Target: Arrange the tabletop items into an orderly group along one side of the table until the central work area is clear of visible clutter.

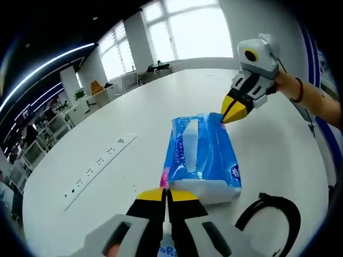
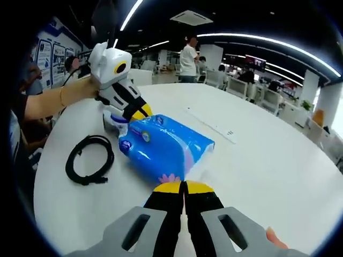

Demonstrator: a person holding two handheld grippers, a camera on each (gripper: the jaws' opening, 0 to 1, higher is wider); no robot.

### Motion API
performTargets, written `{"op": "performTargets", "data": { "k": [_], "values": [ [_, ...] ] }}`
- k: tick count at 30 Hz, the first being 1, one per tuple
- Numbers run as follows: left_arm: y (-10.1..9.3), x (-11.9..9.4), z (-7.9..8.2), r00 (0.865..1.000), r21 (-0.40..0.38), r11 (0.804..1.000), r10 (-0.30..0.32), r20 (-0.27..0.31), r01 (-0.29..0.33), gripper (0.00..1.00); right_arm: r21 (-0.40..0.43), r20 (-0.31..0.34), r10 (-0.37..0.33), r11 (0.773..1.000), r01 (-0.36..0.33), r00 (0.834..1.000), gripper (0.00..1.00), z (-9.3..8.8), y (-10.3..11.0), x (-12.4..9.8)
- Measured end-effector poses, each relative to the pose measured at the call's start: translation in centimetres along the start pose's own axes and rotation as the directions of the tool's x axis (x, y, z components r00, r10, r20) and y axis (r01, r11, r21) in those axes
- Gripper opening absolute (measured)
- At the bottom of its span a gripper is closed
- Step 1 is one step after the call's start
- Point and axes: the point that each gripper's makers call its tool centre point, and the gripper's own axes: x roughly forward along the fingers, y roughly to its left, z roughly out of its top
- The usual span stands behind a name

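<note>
Two grippers, left (image 1: 166, 195) and right (image 2: 184, 188), each with jaws pinched shut on opposite ends of the blue tissue pack (image 1: 201, 158) mid-worktop (image 1: 134, 112): lift level, carry toward 5 o'clock beside the black cable (image 1: 270, 217).

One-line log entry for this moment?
left gripper: shut on tissue pack end | right gripper: shut on opposite end | black cable: coiled beside pack | table: white

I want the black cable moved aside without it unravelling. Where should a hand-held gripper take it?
Grip the black cable across the bunched strands at the side of its coil, coming from above. It lies flat, looped on the white table, so pinching several strands together should keep the loop intact.
</note>
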Motion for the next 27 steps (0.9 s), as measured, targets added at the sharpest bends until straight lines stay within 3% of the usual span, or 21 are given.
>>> {"op": "performTargets", "data": {
  "k": [10,27],
  "values": [
    [-0.1,0.3,0.7,1.000,0.017,1.000,0.003,0.012,-0.004,0.00,-0.003,0.017,0.002,1.000,-0.002,1.000,0.00,-0.2,0.9,-0.6],
    [0.6,-0.1,0.0,0.999,0.016,0.999,0.036,0.006,-0.036,0.00,-0.004,0.027,0.000,1.000,0.000,1.000,0.00,-0.6,3.7,0.0]
  ]
}}
